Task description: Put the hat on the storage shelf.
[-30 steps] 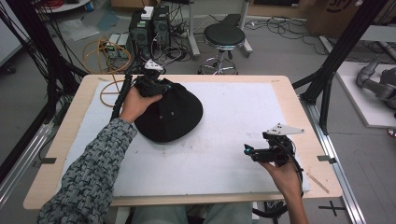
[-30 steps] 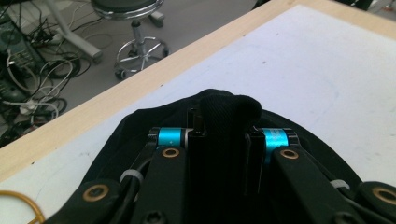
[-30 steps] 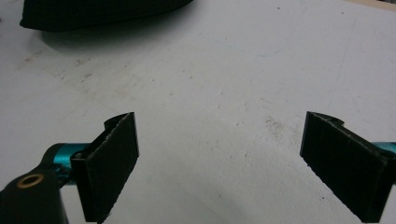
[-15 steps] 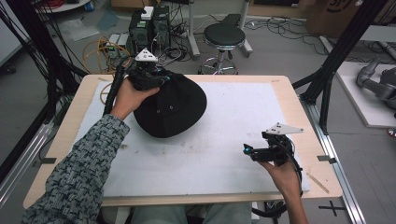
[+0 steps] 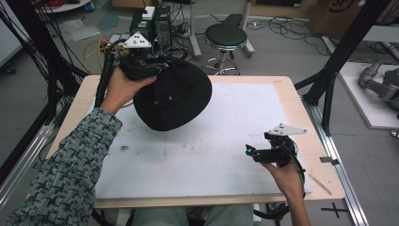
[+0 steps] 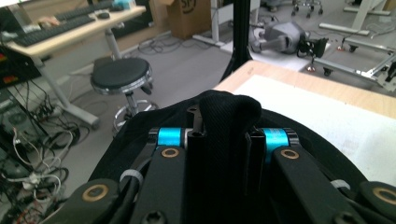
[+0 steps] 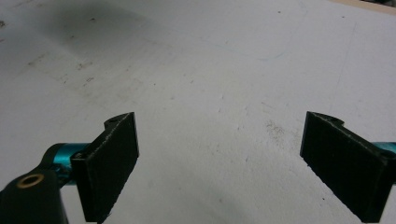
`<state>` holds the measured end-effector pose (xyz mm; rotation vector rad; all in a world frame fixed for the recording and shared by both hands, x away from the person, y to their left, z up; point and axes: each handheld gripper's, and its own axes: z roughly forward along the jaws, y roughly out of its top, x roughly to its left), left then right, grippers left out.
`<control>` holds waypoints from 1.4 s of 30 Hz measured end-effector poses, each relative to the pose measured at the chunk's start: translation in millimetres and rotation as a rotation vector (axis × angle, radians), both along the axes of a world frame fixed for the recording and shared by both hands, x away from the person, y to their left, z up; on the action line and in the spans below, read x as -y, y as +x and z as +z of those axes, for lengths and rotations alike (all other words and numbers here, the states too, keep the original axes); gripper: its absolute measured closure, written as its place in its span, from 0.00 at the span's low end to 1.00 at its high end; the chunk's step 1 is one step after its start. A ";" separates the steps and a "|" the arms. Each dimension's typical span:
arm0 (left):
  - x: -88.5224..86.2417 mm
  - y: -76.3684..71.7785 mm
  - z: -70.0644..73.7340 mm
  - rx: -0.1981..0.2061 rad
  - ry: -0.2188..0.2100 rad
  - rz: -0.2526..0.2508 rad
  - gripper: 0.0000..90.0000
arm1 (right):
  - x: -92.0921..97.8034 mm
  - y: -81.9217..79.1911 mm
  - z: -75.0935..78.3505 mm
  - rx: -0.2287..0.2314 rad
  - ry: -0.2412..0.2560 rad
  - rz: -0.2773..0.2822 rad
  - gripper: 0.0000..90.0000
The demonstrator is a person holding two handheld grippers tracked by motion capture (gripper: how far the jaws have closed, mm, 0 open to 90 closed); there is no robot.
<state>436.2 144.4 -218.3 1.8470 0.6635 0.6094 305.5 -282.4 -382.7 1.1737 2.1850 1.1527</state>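
Where it lay earlier, the black hat [image 5: 174,96] now hangs lifted.

Your left gripper [image 5: 155,63] holds the black hat [image 5: 174,96] lifted above the table's [image 5: 301,106] far-left corner; your right gripper [image 5: 251,151] sits near its right edge.

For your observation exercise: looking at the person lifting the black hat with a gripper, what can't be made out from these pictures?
- Left gripper fingertips: in the left gripper view, a fold of the black hat covers them.
- Hat's inside: in the high view it faces away.
- Hat's full outline: the left gripper view's bottom edge cuts it off.
- Right gripper: small in the high view; its own view shows the jaws wide apart over the white mat.
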 end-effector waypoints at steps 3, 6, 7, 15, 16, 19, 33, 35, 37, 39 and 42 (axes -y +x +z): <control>-2.9 -2.5 10.6 0.022 -0.004 0.001 0.86 | 0.0 0.0 0.4 0.000 0.003 -0.003 0.13; -5.0 -5.1 20.3 0.043 -0.009 0.004 0.86 | 0.4 -0.1 0.5 0.002 0.002 -0.003 0.13; -5.6 -5.9 23.8 0.050 -0.016 0.005 0.86 | 0.4 -0.1 0.4 0.004 0.002 -0.001 0.13; -16.5 -13.1 50.0 0.106 -0.020 0.028 0.86 | 0.0 -1.2 1.4 0.003 0.004 -0.004 0.13; -17.7 -13.5 51.4 0.106 -0.023 0.030 0.86 | 0.0 -1.2 1.3 0.004 0.004 -0.005 0.13; -23.8 -14.8 56.1 0.110 -0.025 0.047 0.86 | 0.2 -1.1 1.2 0.005 0.003 -0.005 0.13; -65.5 -21.1 79.8 0.169 -0.056 0.139 0.86 | -2.1 -0.6 1.4 0.004 0.003 0.001 0.13; -71.5 -20.8 81.5 0.169 -0.056 0.154 0.86 | -2.3 -0.7 1.5 0.003 0.005 0.000 0.13; -78.8 -20.3 82.7 0.173 -0.057 0.174 0.86 | -2.4 -0.8 1.6 0.002 0.002 0.000 0.13; -86.1 -19.6 83.4 0.176 -0.056 0.196 0.86 | -2.1 -0.7 1.4 0.004 0.003 0.000 0.13; -95.3 -19.4 83.8 0.178 -0.058 0.221 0.86 | -1.8 -0.8 1.0 0.004 0.002 0.000 0.13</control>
